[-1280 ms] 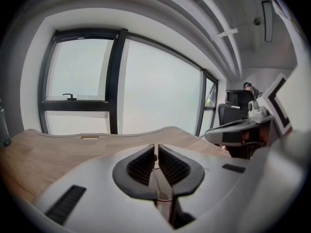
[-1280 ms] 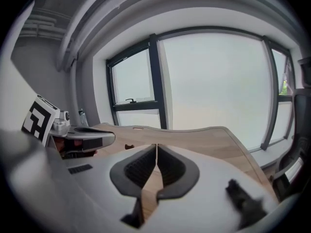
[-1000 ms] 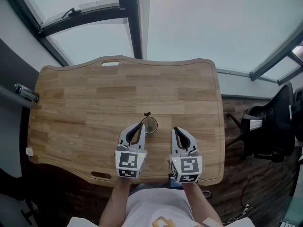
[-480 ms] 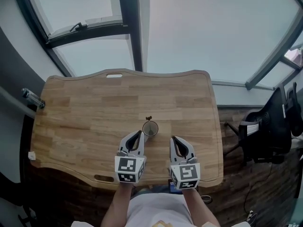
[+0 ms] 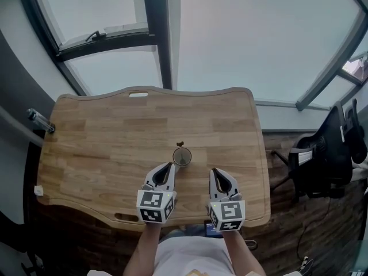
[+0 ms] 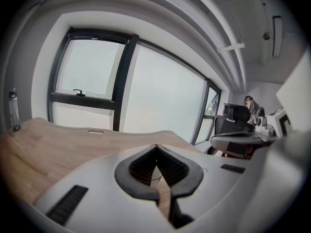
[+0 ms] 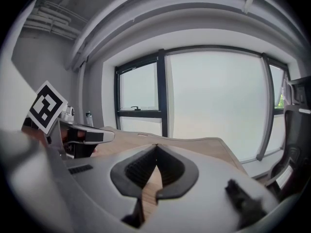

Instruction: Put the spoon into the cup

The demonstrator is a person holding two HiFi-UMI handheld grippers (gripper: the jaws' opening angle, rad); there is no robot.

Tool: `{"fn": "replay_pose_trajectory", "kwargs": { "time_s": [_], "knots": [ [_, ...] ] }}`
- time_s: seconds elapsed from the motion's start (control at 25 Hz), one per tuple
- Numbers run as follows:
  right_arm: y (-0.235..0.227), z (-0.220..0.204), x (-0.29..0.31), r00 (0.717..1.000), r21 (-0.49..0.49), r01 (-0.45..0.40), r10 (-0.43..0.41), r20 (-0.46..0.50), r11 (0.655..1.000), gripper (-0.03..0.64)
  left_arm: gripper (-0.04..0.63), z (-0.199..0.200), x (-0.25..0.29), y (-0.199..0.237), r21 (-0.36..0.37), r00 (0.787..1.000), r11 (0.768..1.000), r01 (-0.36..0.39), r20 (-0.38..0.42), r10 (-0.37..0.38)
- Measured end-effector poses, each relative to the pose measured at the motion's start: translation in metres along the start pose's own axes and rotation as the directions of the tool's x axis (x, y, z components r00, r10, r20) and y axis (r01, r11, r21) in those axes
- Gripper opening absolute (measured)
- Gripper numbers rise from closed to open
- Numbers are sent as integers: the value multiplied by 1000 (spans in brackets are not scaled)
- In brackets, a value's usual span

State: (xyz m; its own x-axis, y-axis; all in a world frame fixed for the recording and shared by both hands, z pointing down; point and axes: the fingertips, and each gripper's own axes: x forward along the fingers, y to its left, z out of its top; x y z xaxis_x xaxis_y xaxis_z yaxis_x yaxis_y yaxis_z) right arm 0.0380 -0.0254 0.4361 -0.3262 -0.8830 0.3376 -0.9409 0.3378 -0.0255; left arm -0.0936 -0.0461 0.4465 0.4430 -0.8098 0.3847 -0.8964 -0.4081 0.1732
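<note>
A small cup [image 5: 182, 156] stands on the wooden table [image 5: 103, 137] near its front middle, and the spoon [image 5: 180, 145] leans in it with its dark end sticking out at the far rim. My left gripper [image 5: 171, 166] hovers just in front and left of the cup, jaws shut with nothing in them. My right gripper [image 5: 214, 170] hangs to the cup's right, jaws closed tip to tip and empty. In the left gripper view the left gripper [image 6: 156, 145] has its tips meeting. The right gripper view shows the right gripper [image 7: 156, 146] closed too, with the left gripper's marker cube [image 7: 46, 107] beside it.
A bottle [image 5: 40, 120] lies at the table's far left edge. A black office chair [image 5: 322, 160] stands to the right of the table. Windows with dark frames [image 5: 158, 33] run behind the far edge. A handle slot [image 5: 138, 94] is cut near the table's far side.
Both grippers have drawn back a little from the cup toward the front edge and risen slightly. The head view has shifted, so the table sits lower in it.
</note>
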Motion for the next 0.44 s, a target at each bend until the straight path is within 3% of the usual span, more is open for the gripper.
{"fn": "replay_pose_trajectory", "kwargs": {
  "time_s": [0.2,0.44],
  "knots": [
    [-5,-5,3,1000,-8,7,-7,-7,1000,31,14,3,1,-9,113,1000,994,6,-3,-5],
    [-7,2,6,1000,-6,7,-7,-4,1000,31,14,3,6,-5,110,1000,994,2,-7,-1]
  ]
}}
